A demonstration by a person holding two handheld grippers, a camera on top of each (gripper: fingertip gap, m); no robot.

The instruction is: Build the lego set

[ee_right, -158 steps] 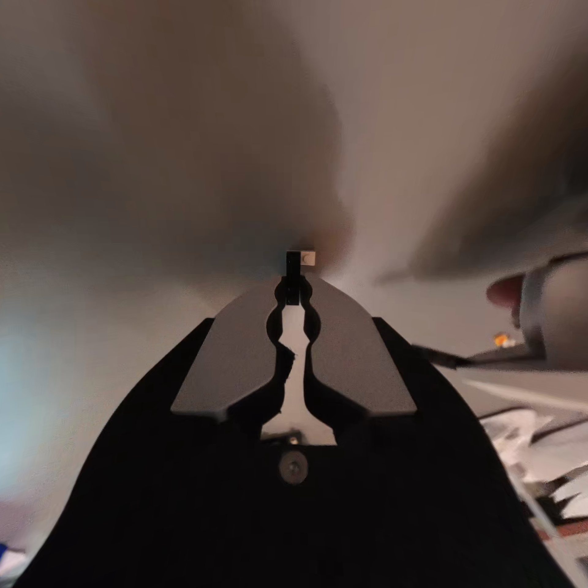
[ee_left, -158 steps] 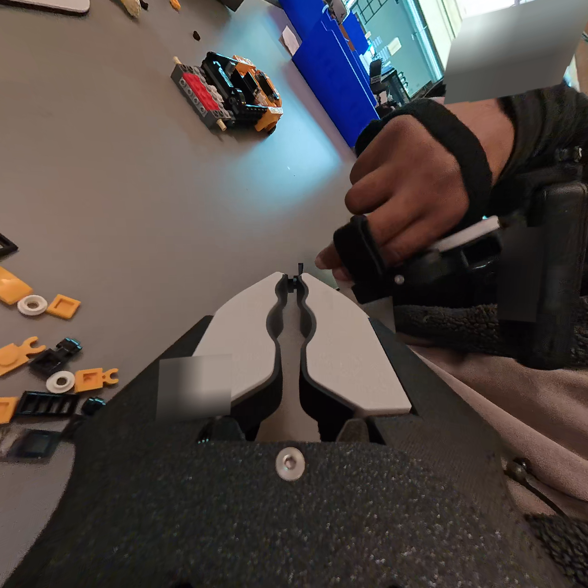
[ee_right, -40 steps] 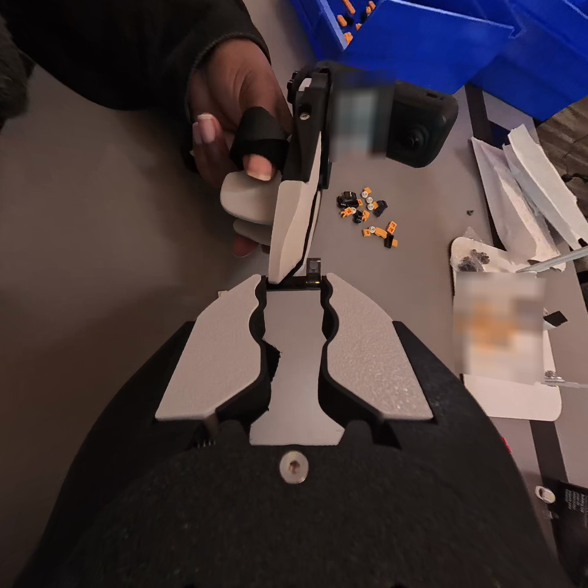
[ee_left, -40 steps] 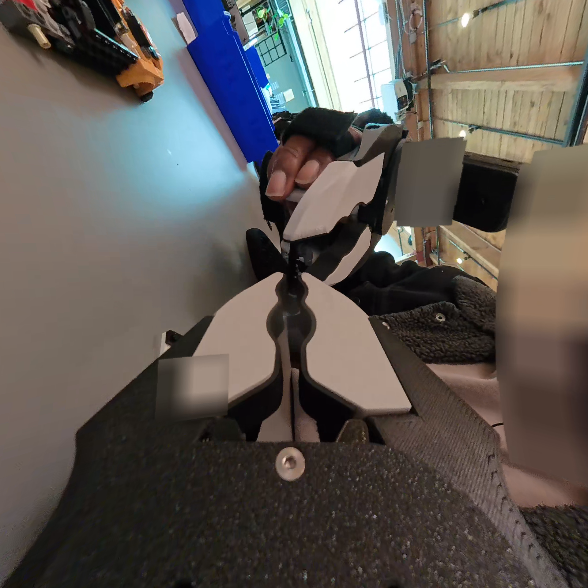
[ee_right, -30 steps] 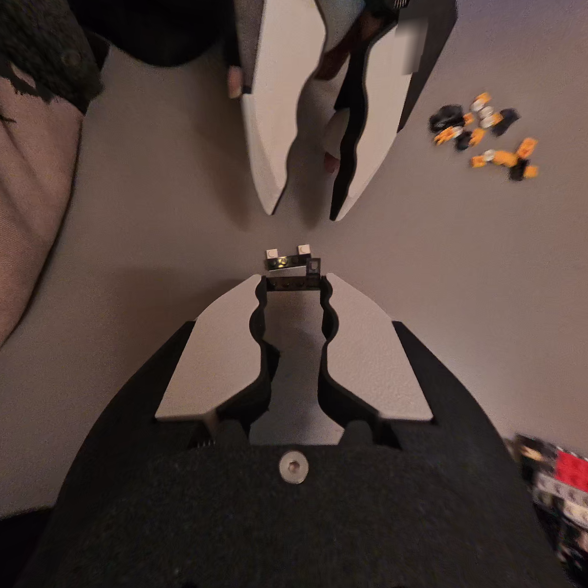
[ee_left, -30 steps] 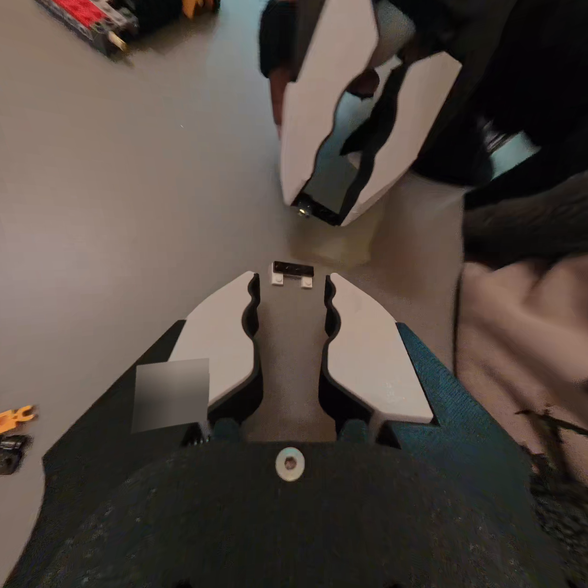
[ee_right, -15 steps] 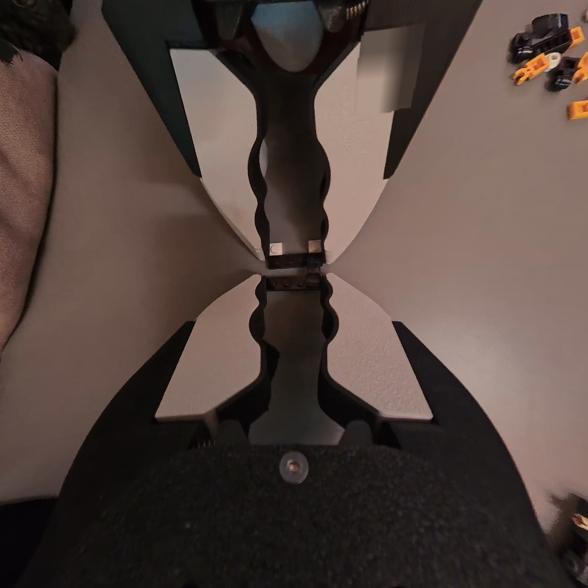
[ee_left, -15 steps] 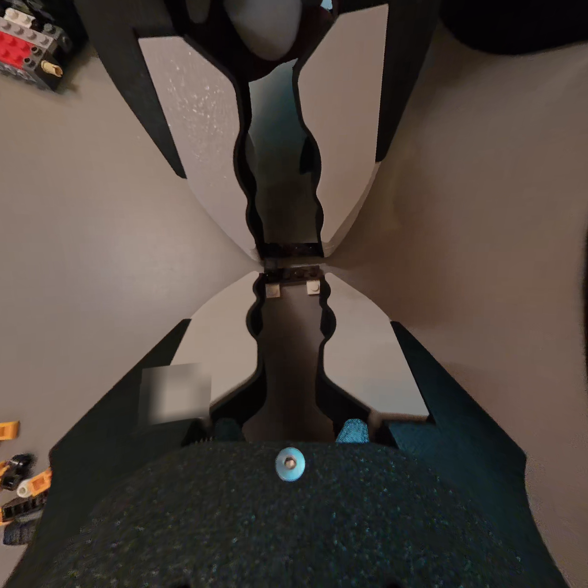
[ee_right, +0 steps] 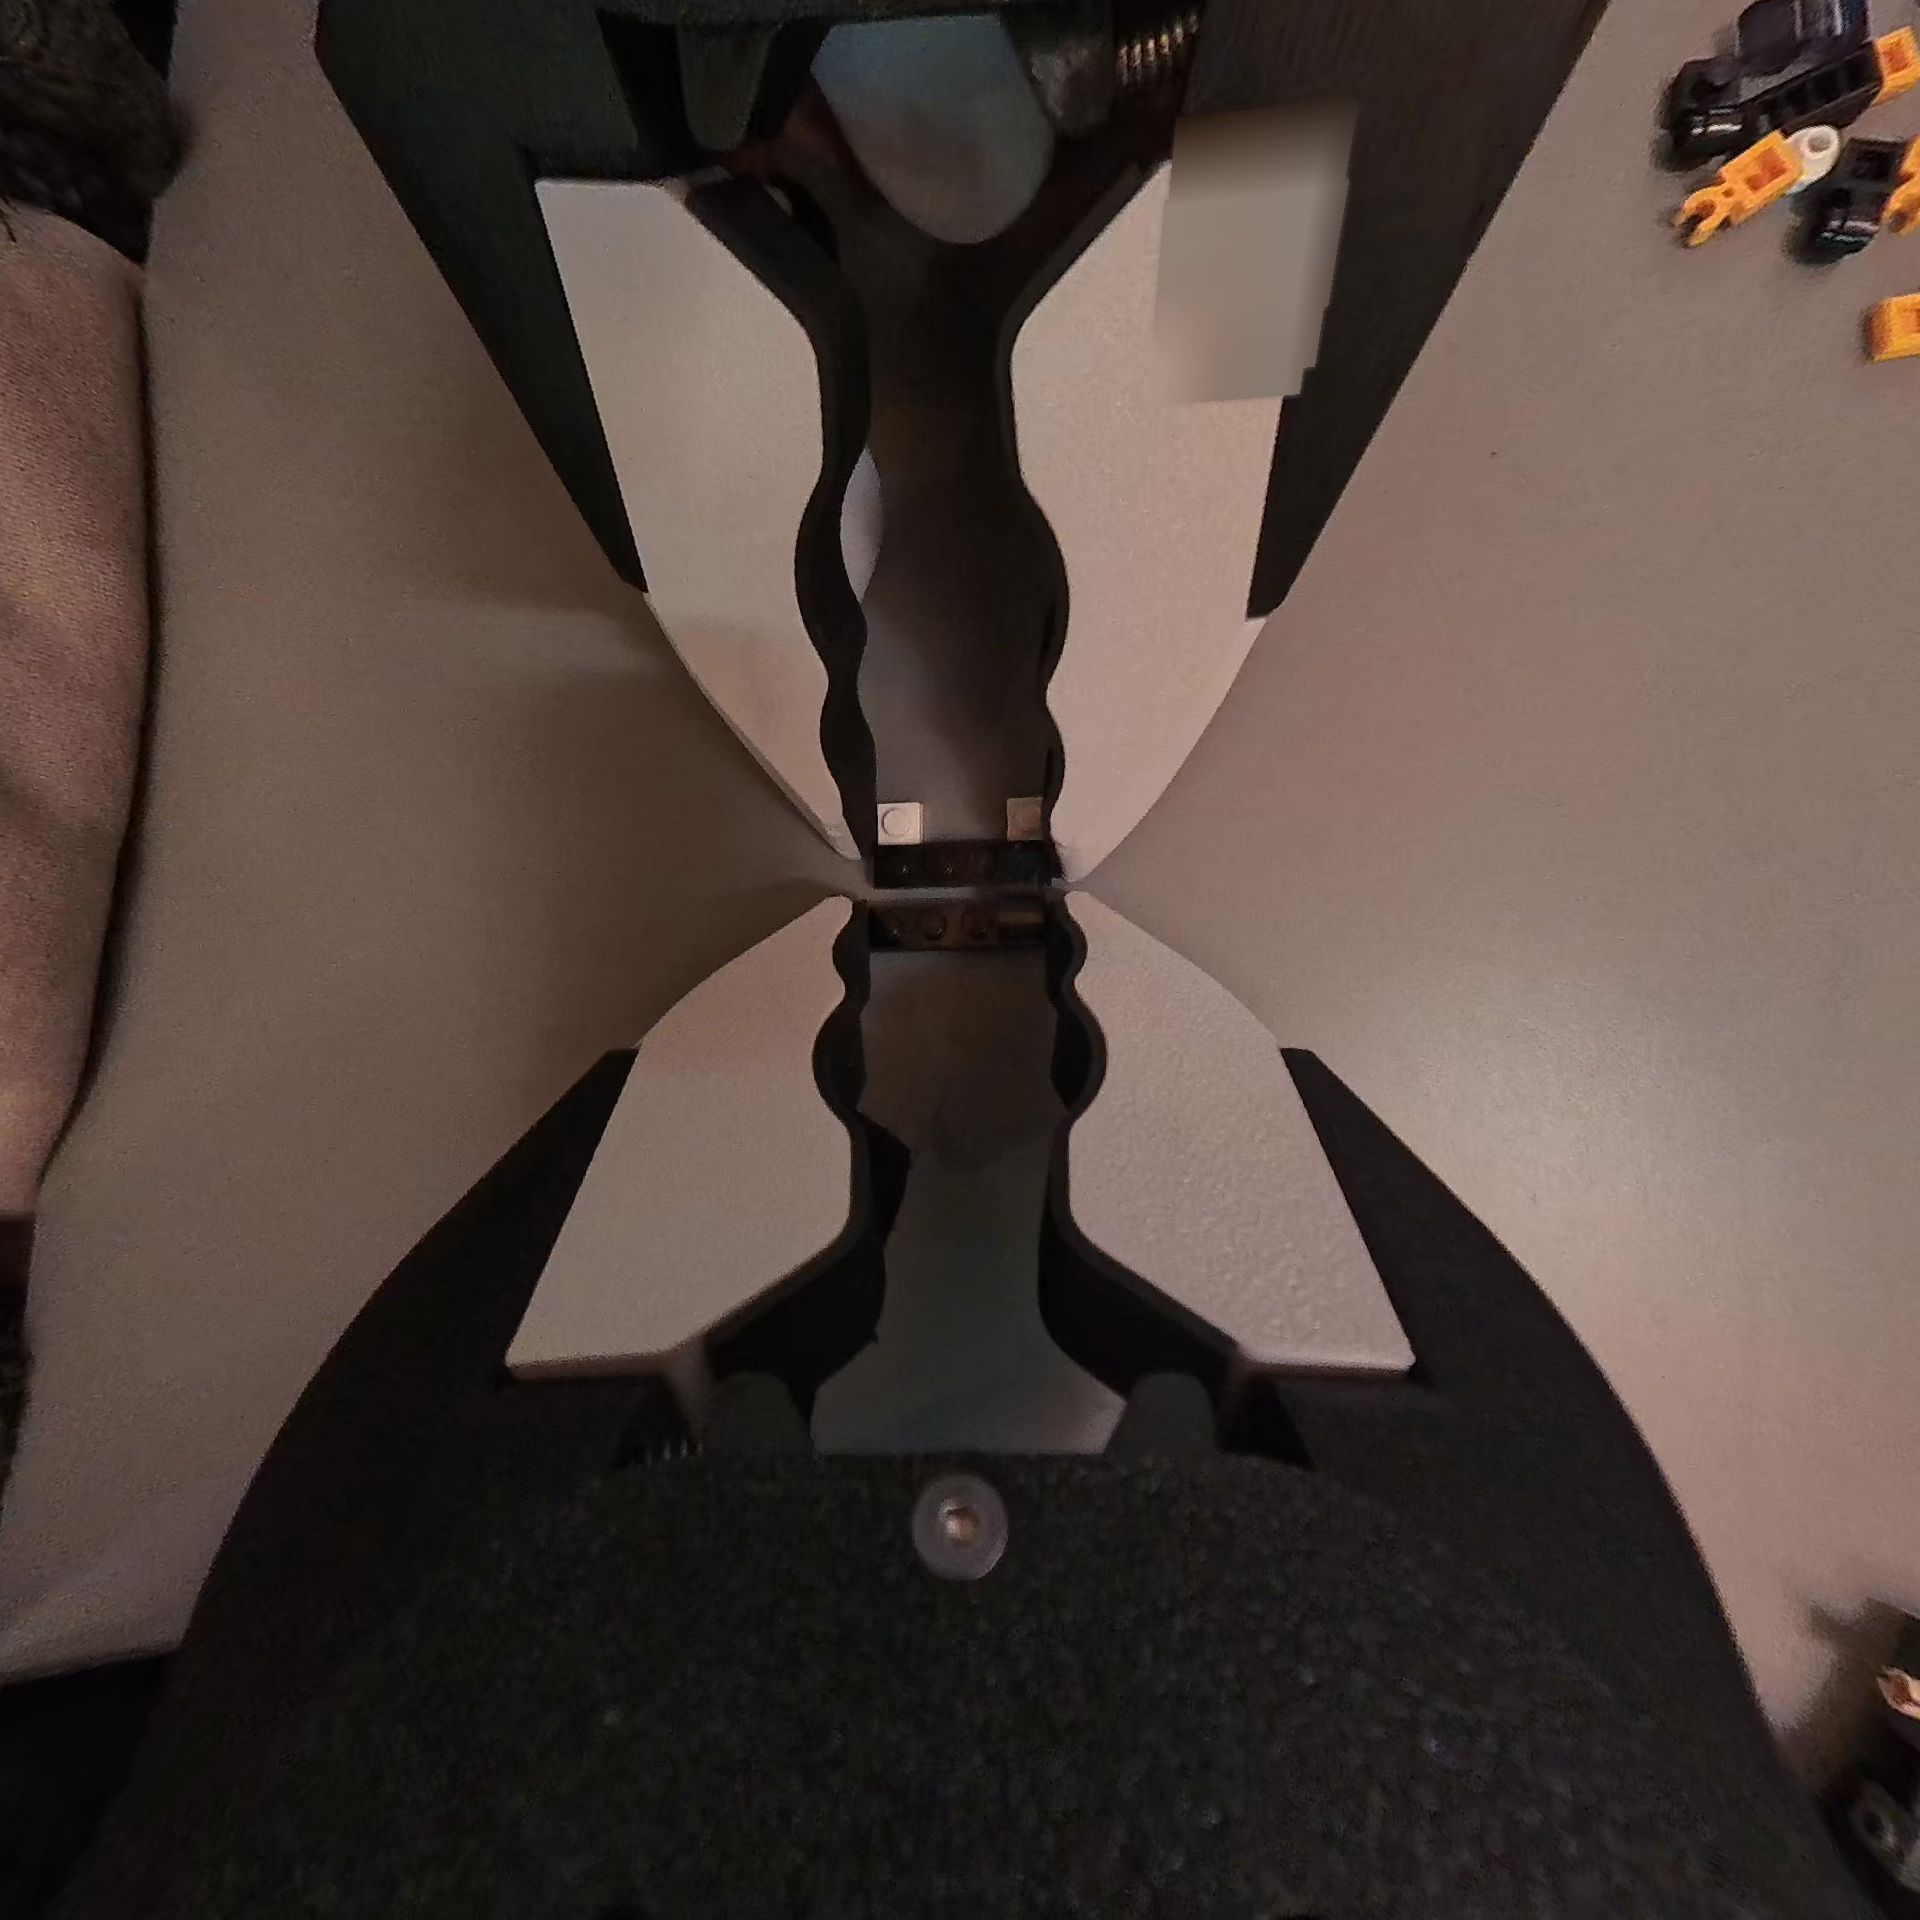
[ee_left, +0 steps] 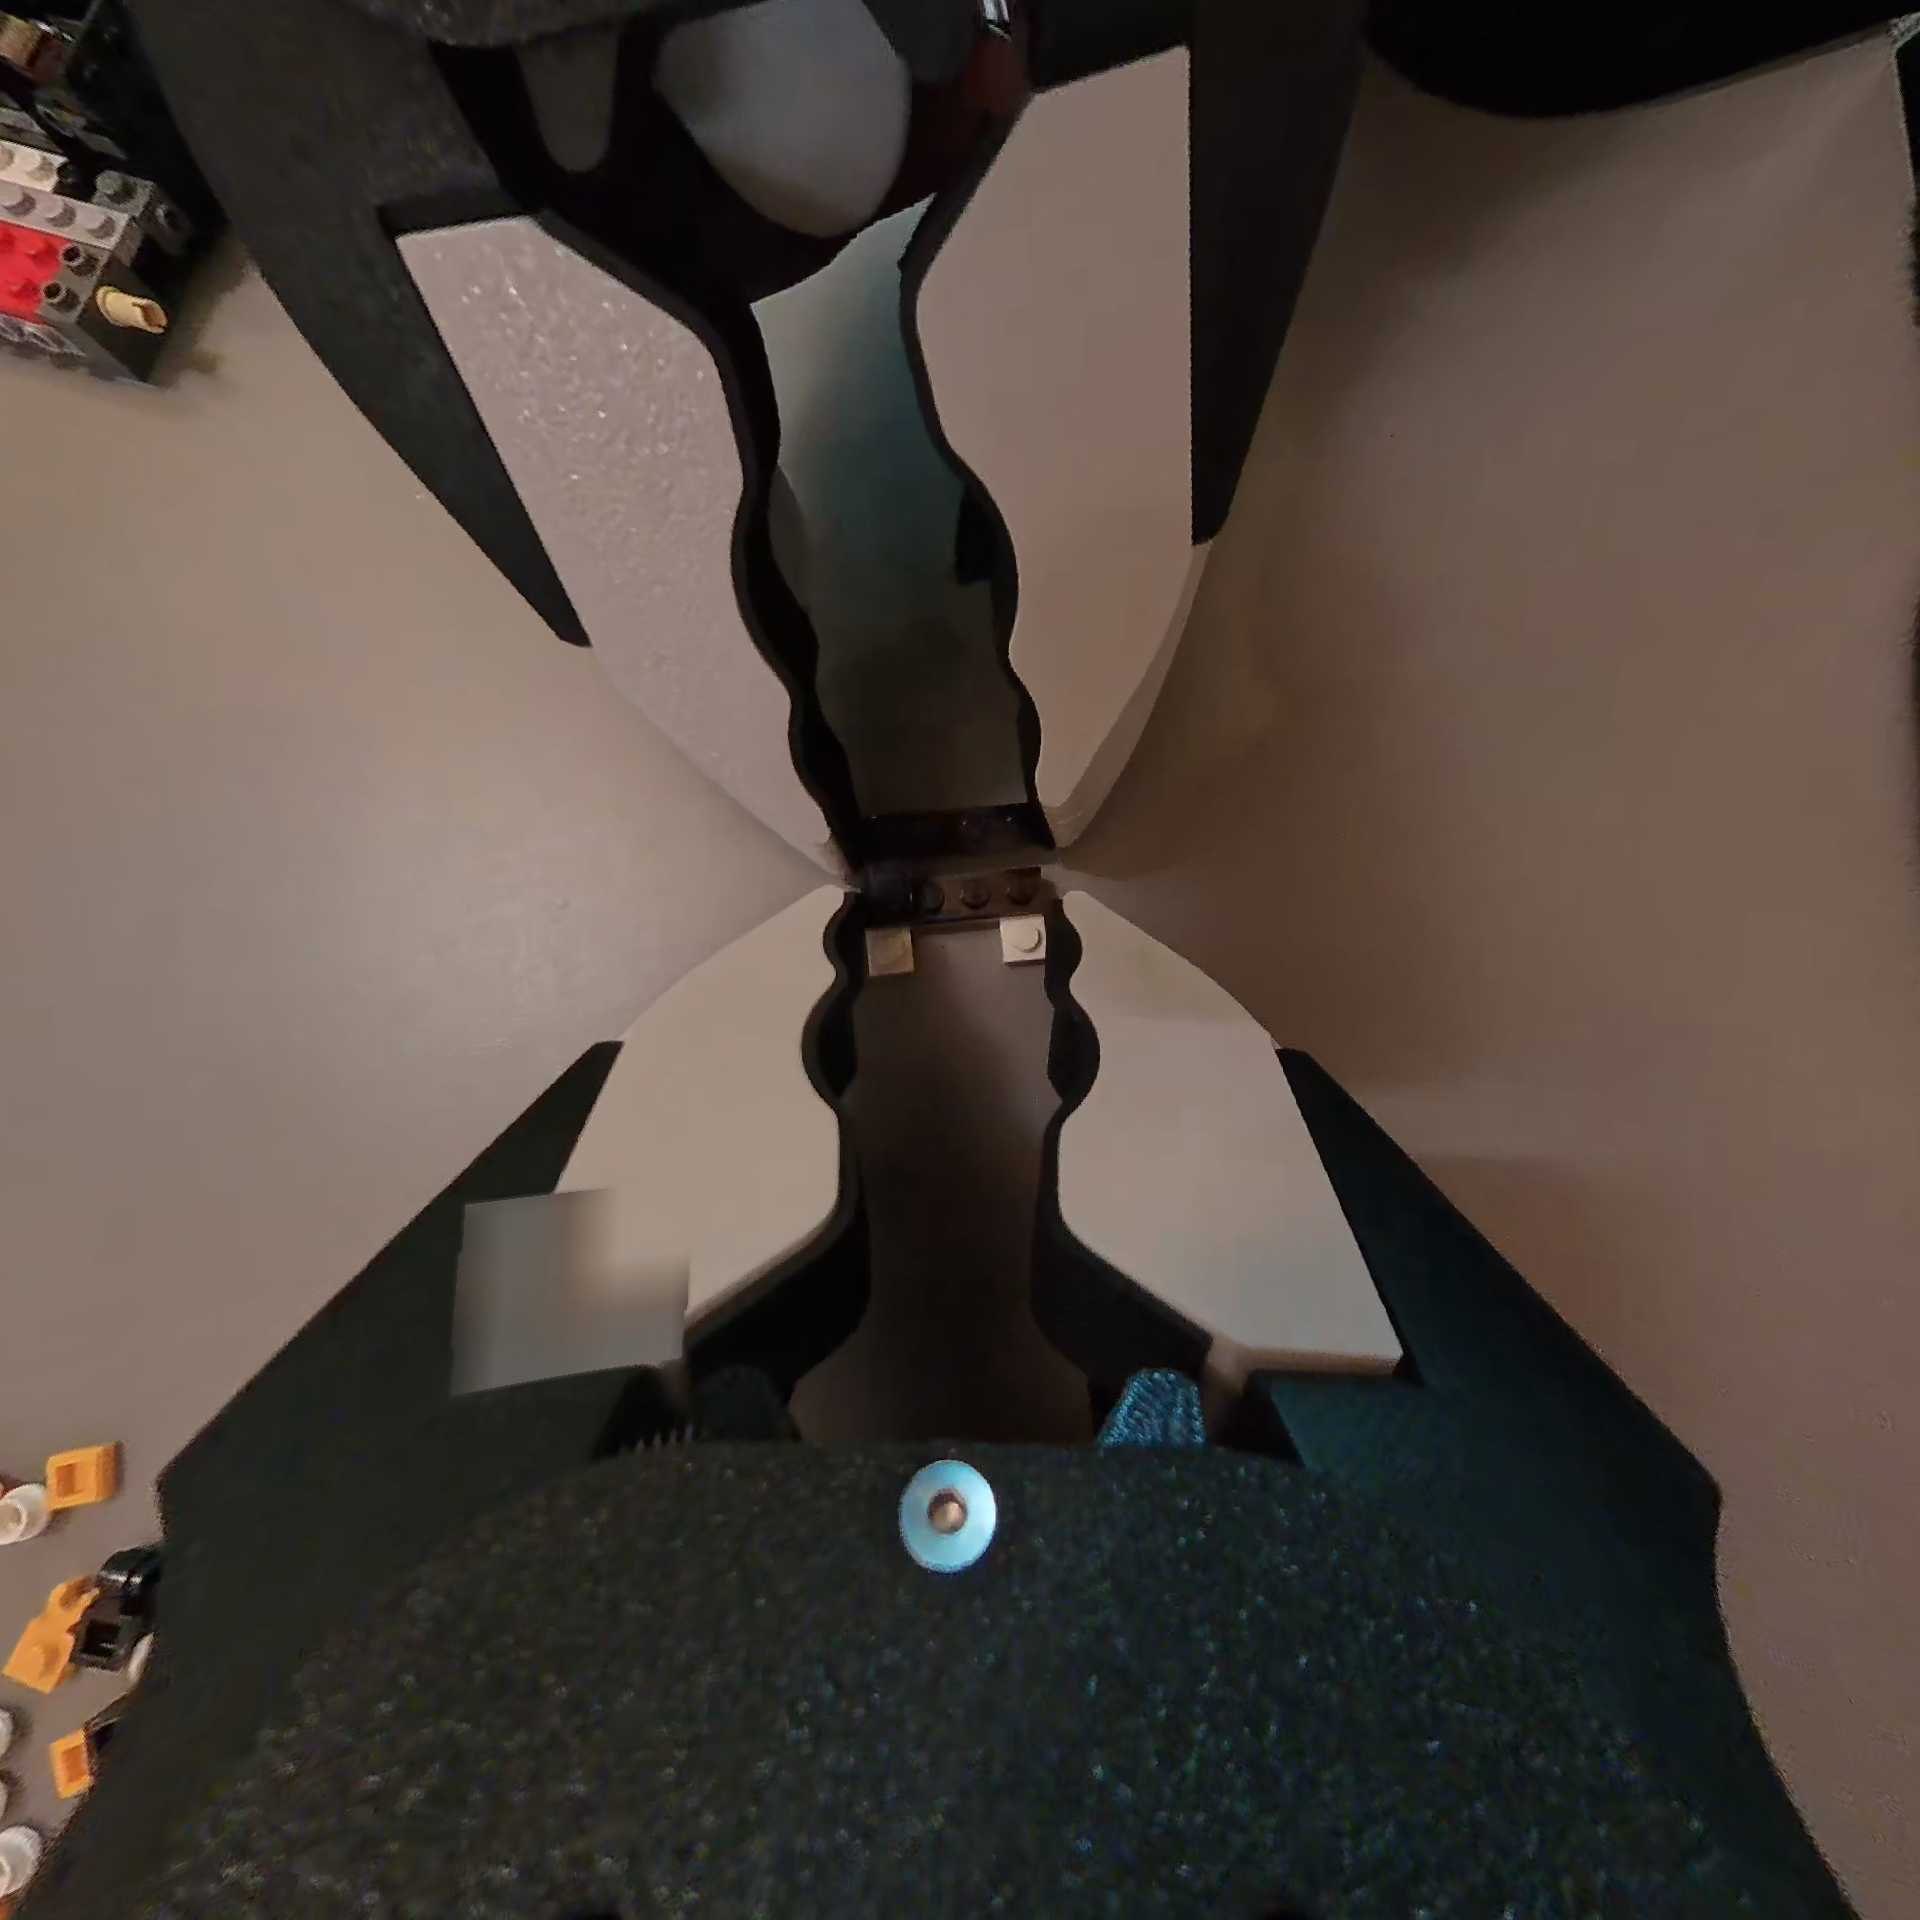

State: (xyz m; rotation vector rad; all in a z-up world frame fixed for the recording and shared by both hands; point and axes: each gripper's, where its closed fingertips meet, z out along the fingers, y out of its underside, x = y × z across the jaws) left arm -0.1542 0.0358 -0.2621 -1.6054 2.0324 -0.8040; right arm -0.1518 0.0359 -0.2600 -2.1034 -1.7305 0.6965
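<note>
Grippers meet tip to tip above a plain grey table (ee_left: 312,883), seen first through the left wrist camera. The left gripper (ee_left: 951,914) fills the lower half of the view, its two white fingers (ee_left: 727,1091) clenched on a black studded plate (ee_left: 956,896) that spans the gap between the tips. Two small white square pieces (ee_left: 889,951) sit on that plate's near edge, one by each finger. The right gripper (ee_left: 945,831) reaches down from the top of the view, pointing the opposite way, and it grasps a second black plate (ee_left: 951,831) between its own tips. The two black plates lie edge to edge and touch, or very nearly so. A partly built model (ee_left: 62,260) of red, grey and black bricks sits in the upper left corner. Loose orange, black and white pieces (ee_left: 62,1621) lie at the lower left edge.

Through the right wrist camera the layout is mirrored. The right gripper (ee_right: 956,925) rises from the bottom, clenched on its black plate (ee_right: 956,925). The left gripper (ee_right: 961,862) comes down from the top, gripping the black plate (ee_right: 961,862) with the white squares (ee_right: 899,821) on its far side. The plates meet at the centre of the view. Orange and black loose pieces (ee_right: 1787,156) lie on the table (ee_right: 1558,831) at the upper right. A pinkish cloth (ee_right: 62,727) runs along the left edge.
</note>
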